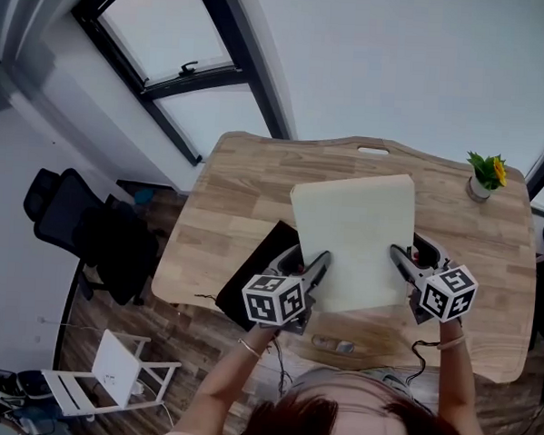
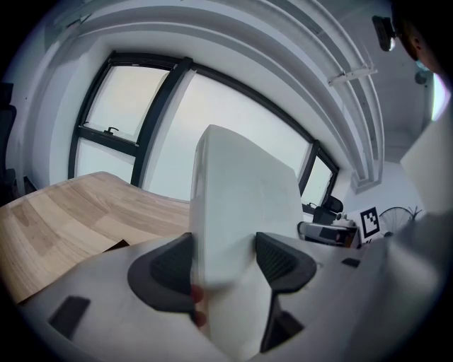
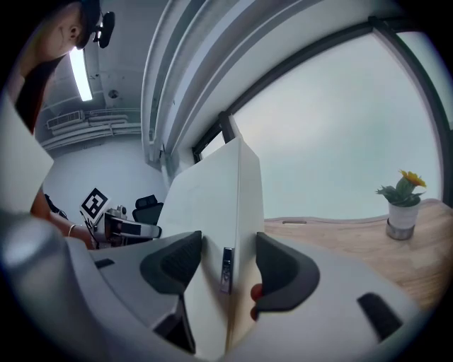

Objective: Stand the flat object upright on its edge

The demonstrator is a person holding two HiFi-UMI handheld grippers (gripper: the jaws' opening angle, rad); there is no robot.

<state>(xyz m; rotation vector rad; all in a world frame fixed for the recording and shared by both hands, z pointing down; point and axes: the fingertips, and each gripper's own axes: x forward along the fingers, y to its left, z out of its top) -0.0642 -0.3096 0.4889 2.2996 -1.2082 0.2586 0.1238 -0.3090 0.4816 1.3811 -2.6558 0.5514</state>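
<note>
Progress so far: your flat cream-white rectangular slab [image 1: 353, 239] sits tilted over the middle of the light wooden table [image 1: 246, 192], clamped by its side edges. The left gripper [image 1: 308, 259] pinches the left edge and the right gripper [image 1: 408, 257] the right edge, jaws wide but pressed onto it. Can't tell if the far edge touches the wood. I'd plant that far edge first, then swing the near edge up evenly with both hands. Stay clear of the black mat [image 1: 261, 257] near left and the small potted yellow flower [image 1: 485, 176] far right.
</note>
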